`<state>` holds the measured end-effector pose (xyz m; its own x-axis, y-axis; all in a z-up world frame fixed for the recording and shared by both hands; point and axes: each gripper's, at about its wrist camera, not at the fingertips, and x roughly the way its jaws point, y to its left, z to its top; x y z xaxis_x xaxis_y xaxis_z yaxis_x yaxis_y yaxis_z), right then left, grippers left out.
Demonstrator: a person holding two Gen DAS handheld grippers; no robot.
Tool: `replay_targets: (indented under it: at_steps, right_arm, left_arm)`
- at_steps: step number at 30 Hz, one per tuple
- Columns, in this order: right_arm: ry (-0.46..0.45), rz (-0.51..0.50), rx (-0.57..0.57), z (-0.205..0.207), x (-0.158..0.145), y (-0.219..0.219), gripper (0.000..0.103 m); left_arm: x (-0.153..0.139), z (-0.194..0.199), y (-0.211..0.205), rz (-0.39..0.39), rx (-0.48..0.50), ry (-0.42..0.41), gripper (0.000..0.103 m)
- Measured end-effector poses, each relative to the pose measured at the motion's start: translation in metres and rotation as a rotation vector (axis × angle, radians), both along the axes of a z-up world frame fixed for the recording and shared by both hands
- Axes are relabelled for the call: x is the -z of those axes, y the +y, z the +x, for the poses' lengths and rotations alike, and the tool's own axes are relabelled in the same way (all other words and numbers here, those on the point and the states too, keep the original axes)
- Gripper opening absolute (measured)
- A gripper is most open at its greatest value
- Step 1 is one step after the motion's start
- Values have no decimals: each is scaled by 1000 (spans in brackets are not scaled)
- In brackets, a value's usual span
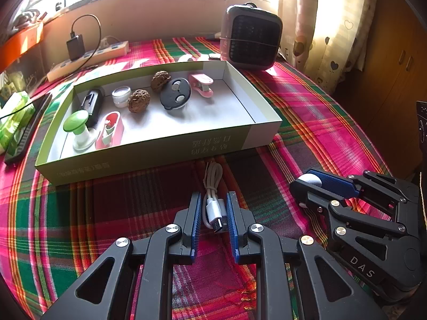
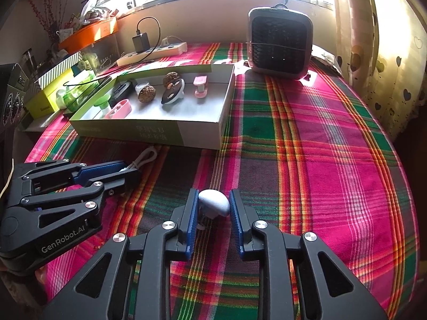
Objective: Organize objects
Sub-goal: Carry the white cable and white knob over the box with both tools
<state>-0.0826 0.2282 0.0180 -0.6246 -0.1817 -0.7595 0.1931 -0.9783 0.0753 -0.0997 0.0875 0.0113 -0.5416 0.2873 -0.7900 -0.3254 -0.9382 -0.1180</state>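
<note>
At the near edge of the plaid-covered bed [image 2: 307, 138], my left gripper [image 1: 213, 208] pinches the coiled white cable [image 1: 212, 186]; my right gripper [image 2: 213, 205] clamps a white rounded object [image 2: 214, 202]. Beyond, the open box [image 1: 149, 146] holds small items.

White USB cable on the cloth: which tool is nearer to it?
Left. The left tool has the white USB cable between its fingers; the right tool is off to the right, around a white rounded object.
</note>
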Motion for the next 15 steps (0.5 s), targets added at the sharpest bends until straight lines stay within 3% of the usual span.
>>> replay_targets:
  at_steps: [15]
  right_arm:
    - [3,-2,3,2,-1,-3,24]
  left_arm:
    - [-2,3,1,-2,22,10,14]
